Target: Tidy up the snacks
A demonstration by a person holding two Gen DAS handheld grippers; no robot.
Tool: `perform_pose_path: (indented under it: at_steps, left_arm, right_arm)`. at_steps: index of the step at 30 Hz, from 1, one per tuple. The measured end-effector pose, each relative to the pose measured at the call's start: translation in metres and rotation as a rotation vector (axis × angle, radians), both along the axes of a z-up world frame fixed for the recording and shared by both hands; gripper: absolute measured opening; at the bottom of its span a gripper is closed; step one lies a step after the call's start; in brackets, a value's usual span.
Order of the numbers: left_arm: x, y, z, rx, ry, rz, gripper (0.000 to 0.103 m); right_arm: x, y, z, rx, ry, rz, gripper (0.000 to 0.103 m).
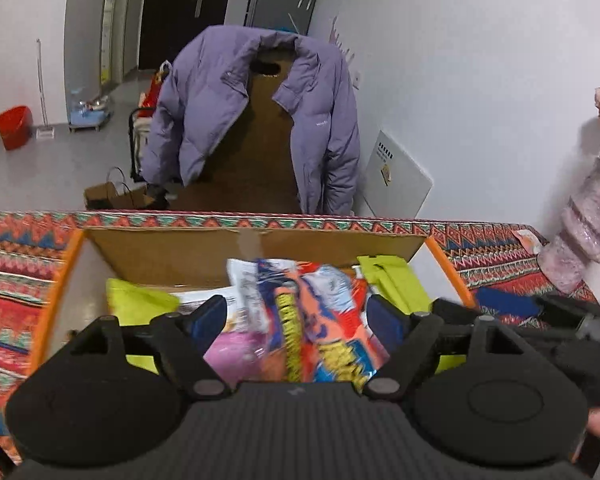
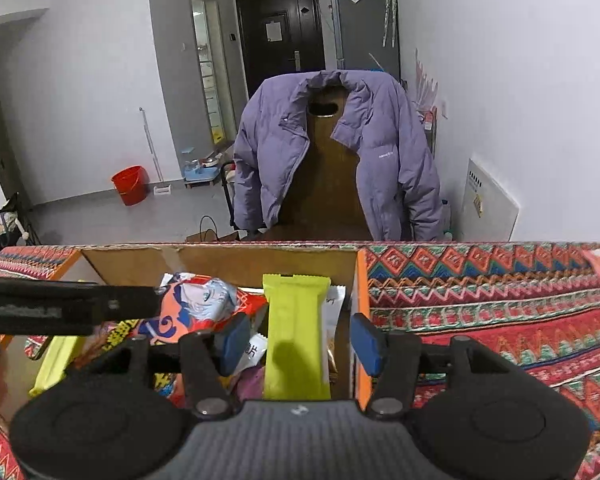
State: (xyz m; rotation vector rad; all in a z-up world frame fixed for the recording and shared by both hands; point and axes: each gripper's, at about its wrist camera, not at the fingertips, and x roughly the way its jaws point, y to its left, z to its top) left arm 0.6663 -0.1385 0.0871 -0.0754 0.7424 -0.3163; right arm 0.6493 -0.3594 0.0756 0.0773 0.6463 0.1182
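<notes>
Even, soft indoor light in both views, no hard glare; fisheye bent walls w/ dark vignette at corners; snack packets (image 1: pixel 300 320) motion-blurred in left view, sharper in right; faint shadows

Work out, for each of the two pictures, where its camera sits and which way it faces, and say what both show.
Left wrist: sits on the left gripper, looking down into the cardboard box; open jaws straddle a cartoon snack bag.
Right wrist: sits on the right gripper, facing the box's right side; open jaws flank a yellow-green packet.
Shared: box, patterned cloth, purple jacket on a chair.
</notes>
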Motion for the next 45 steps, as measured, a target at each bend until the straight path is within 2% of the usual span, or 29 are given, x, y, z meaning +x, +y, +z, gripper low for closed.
perform_pose_path:
  at_steps: [3,7,12,16,21,24,31,35,41,45]
  left_arm:
    - [-0.023,0.018,0.014,0.039,-0.040,0.002,0.081]
    - [-0.057,0.050,0.033,0.084,-0.083,0.040,0.085]
    - [-0.101,0.091,0.053,0.101,-0.113,0.112,0.097]
    - [-0.136,0.112,0.063,0.135,-0.148,0.153,0.099]
    - [-0.169,0.120,0.078,0.124,-0.184,0.156,0.100]
    - [-0.190,0.123,0.085,0.122,-0.205,0.144,0.100]
    - [-0.232,0.127,0.090,0.098,-0.221,0.148,0.101]
    - [-0.268,0.131,0.090,0.089,-0.254,0.153,0.103]
    - [-0.340,0.135,0.082,0.113,-0.321,0.166,0.103]
    - [-0.399,0.134,0.069,0.135,-0.392,0.159,0.103]
  right_arm:
    - [-0.018,0.002,0.015,-0.015,-0.002,0.034,0.068]
    - [-0.047,-0.001,0.038,-0.005,-0.004,0.057,0.069]
    - [-0.090,-0.002,0.067,-0.005,-0.039,0.053,0.087]
    - [-0.120,0.000,0.082,0.001,-0.055,0.068,0.088]
    - [-0.151,0.009,0.097,0.004,-0.083,0.078,0.089]
    - [-0.170,0.012,0.104,0.005,-0.107,0.080,0.094]
    - [-0.219,0.018,0.107,0.035,-0.150,0.087,0.095]
    - [-0.254,0.023,0.100,0.044,-0.159,0.118,0.095]
    - [-0.321,0.033,0.085,0.023,-0.200,0.125,0.096]
    - [-0.378,0.040,0.072,0.006,-0.254,0.137,0.103]
